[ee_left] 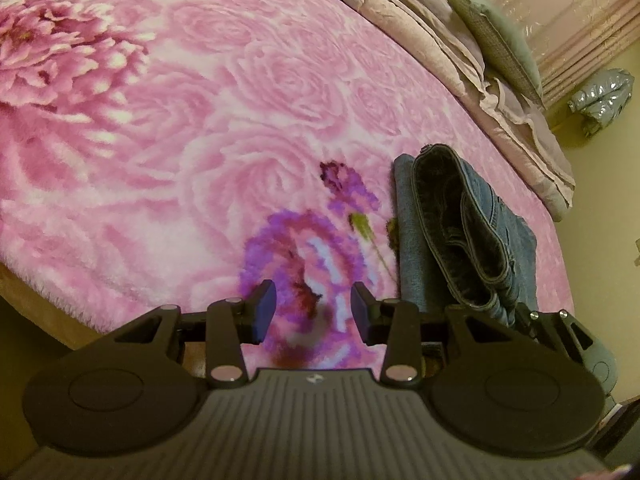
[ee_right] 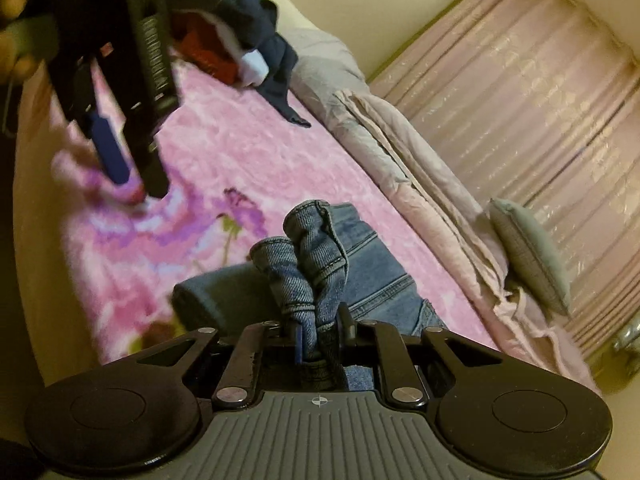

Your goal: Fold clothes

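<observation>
Left gripper (ee_right: 120, 160) motion-blurred, clothes pile (ee_right: 240, 40) partly hidden behind it

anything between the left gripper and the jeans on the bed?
No object. In the left wrist view, only bare pink floral blanket separates the open left gripper from the folded jeans. The right gripper is shut on the jeans.

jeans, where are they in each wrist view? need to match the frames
Left wrist: jeans lower right, lying on the pink blanket.
Right wrist: jeans bottom centre, a bunched edge clamped in the right gripper.
Shared landmark: grey-green cushion by the curtain.
</observation>
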The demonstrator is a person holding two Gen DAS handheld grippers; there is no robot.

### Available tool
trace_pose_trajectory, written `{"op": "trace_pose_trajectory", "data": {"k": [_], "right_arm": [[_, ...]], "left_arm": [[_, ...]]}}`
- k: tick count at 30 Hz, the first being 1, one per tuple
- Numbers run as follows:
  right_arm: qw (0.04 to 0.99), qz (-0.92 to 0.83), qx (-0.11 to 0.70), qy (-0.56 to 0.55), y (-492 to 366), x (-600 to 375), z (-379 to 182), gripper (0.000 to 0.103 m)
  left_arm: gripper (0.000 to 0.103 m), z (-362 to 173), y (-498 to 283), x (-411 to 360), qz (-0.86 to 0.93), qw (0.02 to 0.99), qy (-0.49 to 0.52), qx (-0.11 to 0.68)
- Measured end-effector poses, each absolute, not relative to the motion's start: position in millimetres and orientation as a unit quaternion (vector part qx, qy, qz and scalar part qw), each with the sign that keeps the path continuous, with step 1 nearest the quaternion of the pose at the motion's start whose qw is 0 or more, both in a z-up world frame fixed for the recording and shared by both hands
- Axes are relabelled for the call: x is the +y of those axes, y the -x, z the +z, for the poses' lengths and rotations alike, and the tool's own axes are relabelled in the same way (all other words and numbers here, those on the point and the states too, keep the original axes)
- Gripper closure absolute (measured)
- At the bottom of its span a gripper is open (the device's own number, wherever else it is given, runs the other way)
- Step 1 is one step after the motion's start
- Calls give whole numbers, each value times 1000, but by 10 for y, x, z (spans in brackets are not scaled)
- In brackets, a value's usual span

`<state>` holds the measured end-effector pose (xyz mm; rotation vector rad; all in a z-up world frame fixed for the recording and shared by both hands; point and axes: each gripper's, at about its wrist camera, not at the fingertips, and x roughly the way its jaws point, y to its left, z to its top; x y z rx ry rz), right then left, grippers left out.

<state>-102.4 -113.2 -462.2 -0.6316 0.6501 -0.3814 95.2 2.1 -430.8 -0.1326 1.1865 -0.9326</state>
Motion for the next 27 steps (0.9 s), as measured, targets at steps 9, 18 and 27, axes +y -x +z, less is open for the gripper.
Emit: {"op": "trace_pose_trajectory", "data": {"k": [9, 18, 27], "right_arm": [[861, -173, 360, 314, 865, -1069, -4788, 78], [879, -189, 346, 270, 1147, -1139, -4406, 15], [918, -270, 289, -42, 2135, -1741, -3963, 30]], "left_arm": [[66, -4305, -913, 1, -420, 732, 50, 534], [67, -4186, -797, 22, -411, 737, 35, 536], [62, -3916, -592, -25, -466, 694, 110, 538]]}}
